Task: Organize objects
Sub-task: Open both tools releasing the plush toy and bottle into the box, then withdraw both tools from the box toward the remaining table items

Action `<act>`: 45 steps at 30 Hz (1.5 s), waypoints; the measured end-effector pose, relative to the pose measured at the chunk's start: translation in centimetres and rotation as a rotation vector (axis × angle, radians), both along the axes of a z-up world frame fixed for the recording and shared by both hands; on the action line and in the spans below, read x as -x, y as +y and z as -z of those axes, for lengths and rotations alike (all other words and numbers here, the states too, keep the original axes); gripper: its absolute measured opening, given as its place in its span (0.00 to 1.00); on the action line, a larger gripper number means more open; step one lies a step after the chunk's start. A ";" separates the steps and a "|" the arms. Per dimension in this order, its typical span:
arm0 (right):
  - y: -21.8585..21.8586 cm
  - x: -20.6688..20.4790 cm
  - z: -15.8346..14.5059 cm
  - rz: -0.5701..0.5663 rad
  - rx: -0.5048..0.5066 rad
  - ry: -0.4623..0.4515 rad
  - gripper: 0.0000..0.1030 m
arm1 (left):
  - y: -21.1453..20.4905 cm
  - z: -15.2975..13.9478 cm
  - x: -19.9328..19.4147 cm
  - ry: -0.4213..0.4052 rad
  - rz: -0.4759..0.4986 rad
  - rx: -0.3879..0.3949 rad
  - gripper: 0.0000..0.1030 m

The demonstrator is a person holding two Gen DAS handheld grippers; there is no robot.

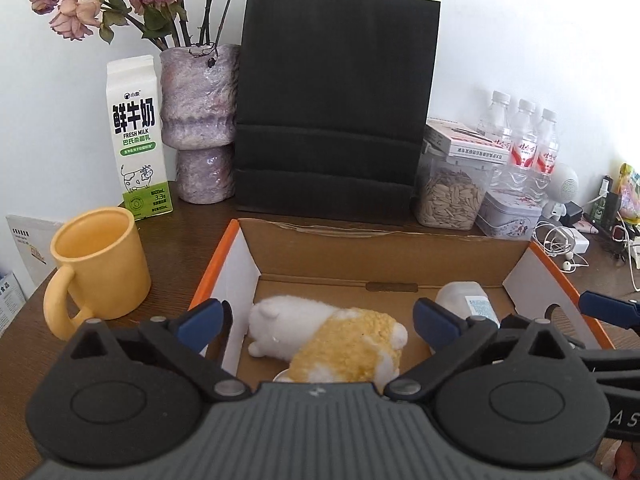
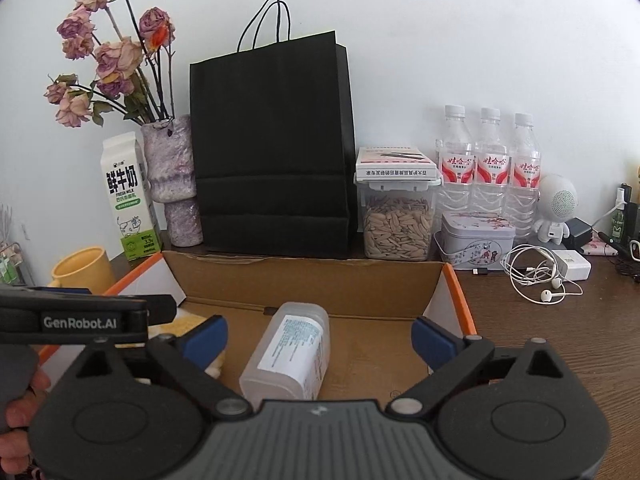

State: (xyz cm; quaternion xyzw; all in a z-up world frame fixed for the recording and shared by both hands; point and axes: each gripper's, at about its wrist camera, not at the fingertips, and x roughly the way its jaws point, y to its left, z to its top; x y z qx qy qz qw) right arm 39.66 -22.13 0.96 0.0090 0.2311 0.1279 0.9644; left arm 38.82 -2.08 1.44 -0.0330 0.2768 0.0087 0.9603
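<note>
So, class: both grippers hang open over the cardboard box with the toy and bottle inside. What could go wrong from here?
1. The left gripper, jaws wide, sits low over the white-and-yellow plush toy; pulling back carelessly could snag its fur.
2. The translucent plastic bottle lies on its side in the orange-edged cardboard box, so it may roll.
3. The yellow ceramic mug stands close beside the box; a sideways swing might knock it.

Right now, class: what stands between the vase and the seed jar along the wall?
A black paper bag stands between the vase and the seed jar, behind the box. Both views show it.
</note>
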 end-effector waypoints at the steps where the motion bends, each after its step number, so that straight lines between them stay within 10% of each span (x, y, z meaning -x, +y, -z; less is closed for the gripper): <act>1: 0.1 0.1 0.0 -0.004 0.002 -0.001 0.96 | -0.1 0.0 0.0 -0.001 -0.002 -0.009 1.00; 29: -2.9 10.7 -5.0 -0.051 -0.010 -0.123 1.00 | -2.0 -4.3 9.8 -0.008 -0.005 -0.002 1.00; 45: -7.3 17.7 -1.7 -0.098 0.087 -0.050 1.00 | -4.1 -1.6 16.1 0.111 0.012 -0.013 1.00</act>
